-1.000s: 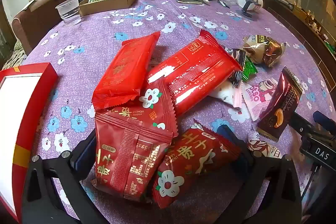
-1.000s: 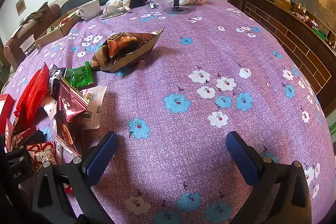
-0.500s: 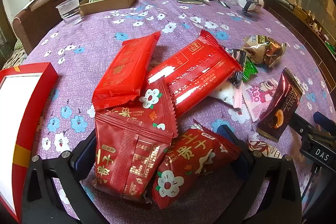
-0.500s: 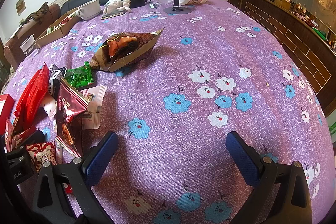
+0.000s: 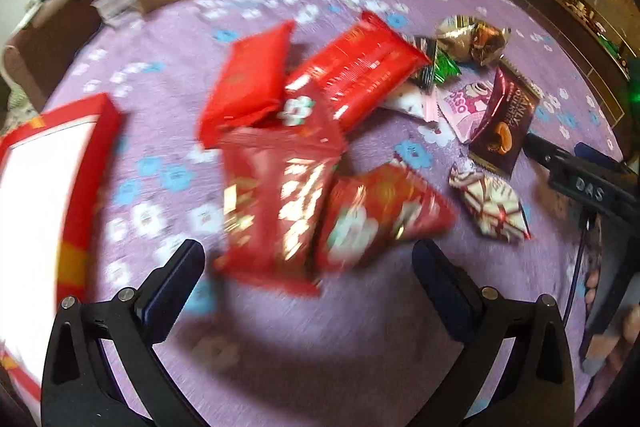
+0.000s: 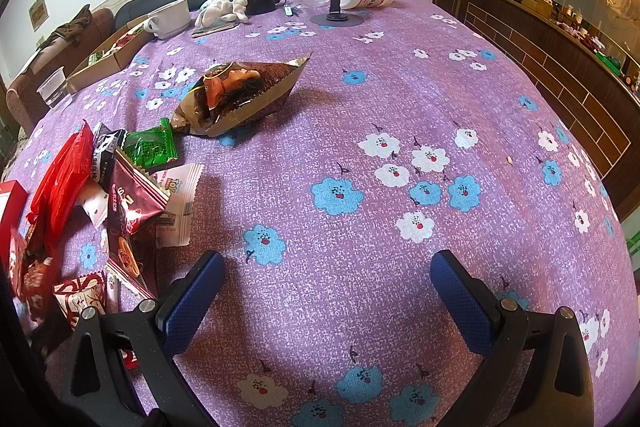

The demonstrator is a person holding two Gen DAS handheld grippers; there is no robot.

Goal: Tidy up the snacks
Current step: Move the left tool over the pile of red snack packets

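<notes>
While motion blurs the red snack packets (image 5: 280, 195) heaped mid-bench (image 6: 400, 131), "TOY" reads on a white wrapper (image 6: 180, 195) and "DAS" on the right hand-held gripper (image 6: 324, 291), which gapes empty. The left hand-held gripper (image 5: 308, 275) also gapes empty, just short of the packets.
</notes>
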